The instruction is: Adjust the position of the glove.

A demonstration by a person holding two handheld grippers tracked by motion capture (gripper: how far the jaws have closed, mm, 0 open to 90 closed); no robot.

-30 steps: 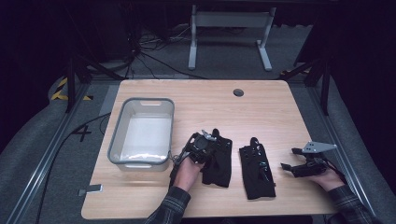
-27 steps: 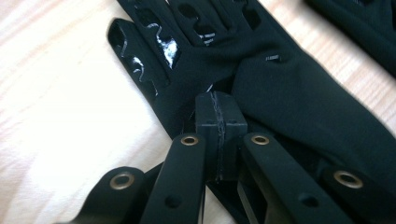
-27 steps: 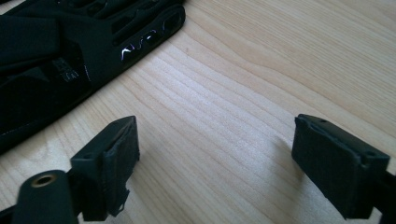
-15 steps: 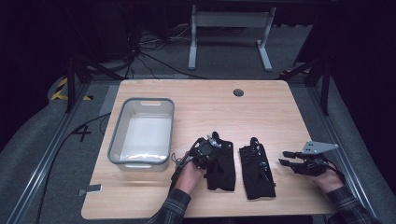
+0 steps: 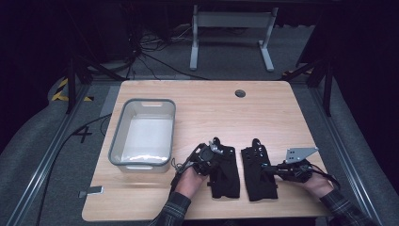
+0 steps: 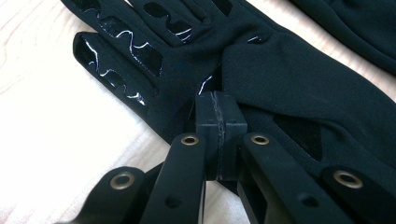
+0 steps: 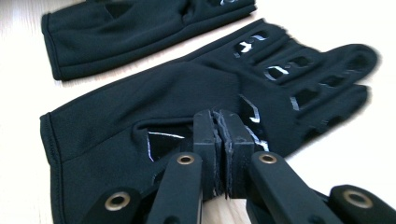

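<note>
Left glove (image 5: 225, 170): lies flat on the table (image 5: 211, 103), near edge, beside the bin (image 5: 143, 134).
Right glove (image 5: 258, 169): just beside it, apart.
Step, I judge: pinching each glove; bite fabric only, lift evenly.
My left claw (image 6: 218, 122): jaws together on the left glove's edge.
My right claw (image 7: 223, 135): jaws pressed together at the right glove; grip unclear.

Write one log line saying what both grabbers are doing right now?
left gripper: shut, at left black fabric glove | right gripper: shut, at right black fabric glove | grey plastic bin: empty
</note>
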